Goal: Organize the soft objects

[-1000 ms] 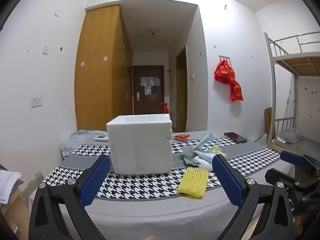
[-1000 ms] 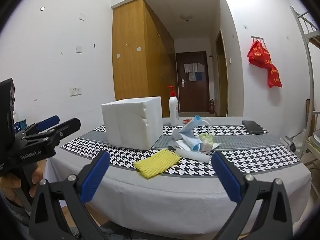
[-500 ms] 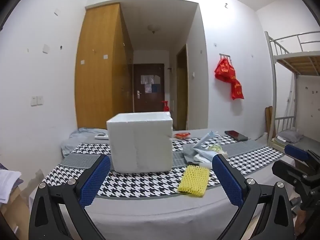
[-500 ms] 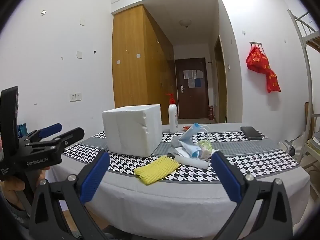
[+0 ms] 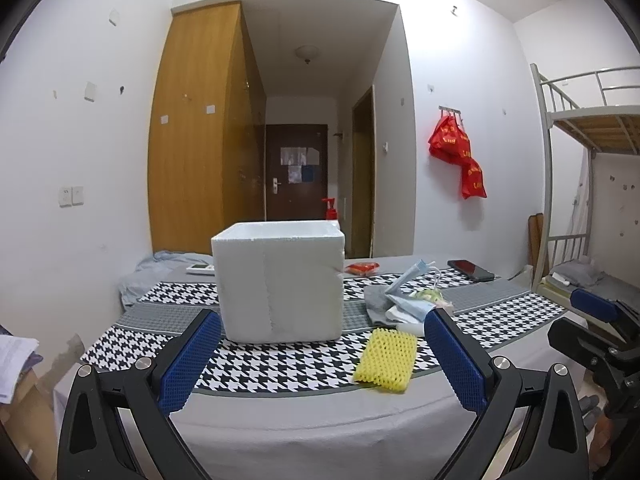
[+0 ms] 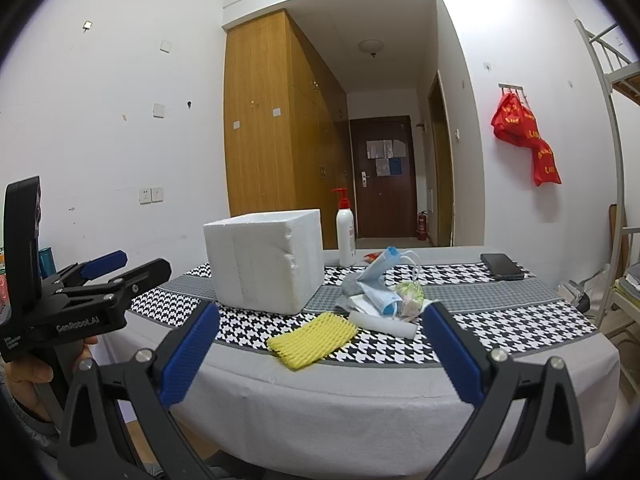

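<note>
A white foam box [image 5: 280, 284] [image 6: 266, 264] stands on the table. A yellow foam net sleeve [image 5: 386, 354] [image 6: 312, 338] lies in front of it, to the right. Behind the sleeve is a pile [image 5: 404, 300] [image 6: 380, 290] of blue face masks, grey cloth and a white foam roll [image 6: 382, 322]. My left gripper [image 5: 320, 360] is open and empty, short of the table's near edge. My right gripper [image 6: 320, 354] is open and empty too, to the right of the left one. Each gripper shows in the other's view: the right one [image 5: 580, 320], the left one [image 6: 124, 266].
The table [image 5: 320, 420] wears a grey cloth with houndstooth runners. A black phone [image 6: 502, 266], a pump bottle [image 6: 346, 232], a red packet [image 5: 362, 267] and a remote [image 5: 200, 268] sit toward the back. A bunk bed [image 5: 580, 200] stands at the right.
Both grippers have moved slightly, so the table and box sit a little differently in view. Both stay open. Nothing on the table has moved.
</note>
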`<state>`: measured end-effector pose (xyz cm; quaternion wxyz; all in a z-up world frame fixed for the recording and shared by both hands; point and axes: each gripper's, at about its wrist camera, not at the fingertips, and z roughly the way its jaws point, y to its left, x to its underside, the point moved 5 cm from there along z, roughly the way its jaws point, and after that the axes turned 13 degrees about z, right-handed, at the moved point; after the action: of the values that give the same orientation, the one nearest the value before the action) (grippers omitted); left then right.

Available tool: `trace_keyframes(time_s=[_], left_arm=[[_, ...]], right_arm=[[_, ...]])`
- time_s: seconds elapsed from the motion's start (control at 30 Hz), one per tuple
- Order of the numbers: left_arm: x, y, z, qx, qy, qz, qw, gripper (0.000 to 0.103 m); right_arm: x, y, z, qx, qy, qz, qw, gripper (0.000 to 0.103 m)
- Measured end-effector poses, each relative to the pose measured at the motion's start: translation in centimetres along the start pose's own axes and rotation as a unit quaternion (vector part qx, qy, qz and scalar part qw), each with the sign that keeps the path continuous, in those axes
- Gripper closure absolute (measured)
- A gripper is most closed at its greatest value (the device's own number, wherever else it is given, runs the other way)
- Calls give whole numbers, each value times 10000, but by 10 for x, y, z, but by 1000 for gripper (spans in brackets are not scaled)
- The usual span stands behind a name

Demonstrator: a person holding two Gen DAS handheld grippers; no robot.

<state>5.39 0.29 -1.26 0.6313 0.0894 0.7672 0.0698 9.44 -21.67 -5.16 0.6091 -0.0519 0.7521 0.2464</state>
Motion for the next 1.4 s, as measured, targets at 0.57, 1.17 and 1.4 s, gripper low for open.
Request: trace_keyframes(time_s=[0.57, 1.17, 1.4], left_arm=[[2, 5, 3, -45, 36, -126, 9999, 1], [2, 4, 2, 5, 54, -97, 9999, 1], [1, 4, 4, 85, 42, -102, 9999, 1]], right_arm=[[0, -1, 2, 3, 22, 2, 10000, 0], [2, -1, 3, 21, 38, -8, 10000, 0], [1, -4, 4, 62, 62, 44, 10000, 0]])
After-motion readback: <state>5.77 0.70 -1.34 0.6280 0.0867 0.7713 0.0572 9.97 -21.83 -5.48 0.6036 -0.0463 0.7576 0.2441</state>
